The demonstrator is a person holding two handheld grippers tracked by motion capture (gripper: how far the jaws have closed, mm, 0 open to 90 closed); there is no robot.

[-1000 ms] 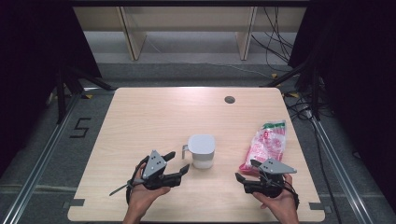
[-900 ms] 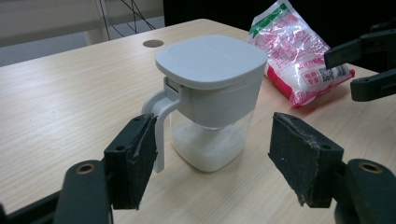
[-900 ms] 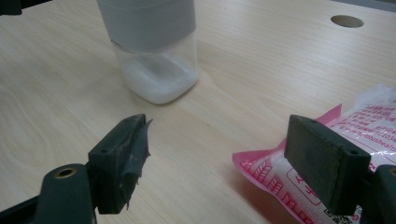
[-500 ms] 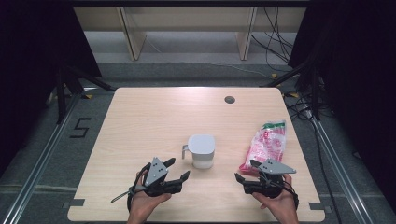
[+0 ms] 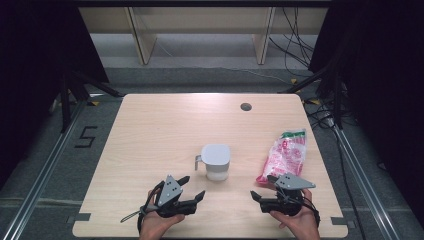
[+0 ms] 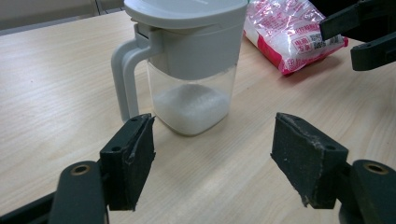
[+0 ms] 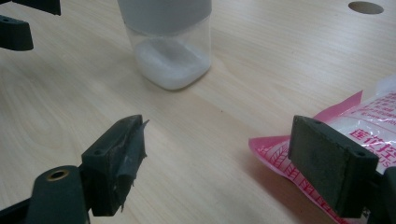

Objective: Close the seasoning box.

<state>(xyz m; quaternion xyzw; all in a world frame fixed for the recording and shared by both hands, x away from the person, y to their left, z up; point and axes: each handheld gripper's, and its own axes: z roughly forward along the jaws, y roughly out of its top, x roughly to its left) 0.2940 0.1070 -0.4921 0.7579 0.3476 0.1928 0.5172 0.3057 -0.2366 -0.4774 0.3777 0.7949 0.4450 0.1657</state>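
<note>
Two grippers sit low at the near edge of the tabletop (image 5: 150,130), each in one of the person's hands. Left gripper (image 5: 192,190): fingers spread wide, nothing between them, aimed toward the jug. Its pads (image 6: 133,158) hang just above the wood, apart from the jug's base. Right gripper (image 5: 260,189): fingers also spread wide, holding nothing; one pad (image 7: 329,163) stands in front of the bag's near pink end, and contact with it cannot be told.

Jug (image 5: 216,161): clear body, grey lid and grey side handle, upright near the tabletop's middle, between the two grippers and a little beyond them. White granules (image 6: 191,105) fill only its bottom part. Handle faces the left gripper's side.

Bag (image 5: 284,156): pink and white plastic with a green far end, lying flat near the right edge, beside the jug but not touching it. White contents show through it in the gripper views; print too small to read.

Round dark hole (image 5: 245,106) in the tabletop's far part, well apart from everything. Open wood lies between left gripper and jug. Beyond the tabletop: grey floor, cables (image 5: 300,35) at right, wooden shelf legs (image 5: 141,42).
</note>
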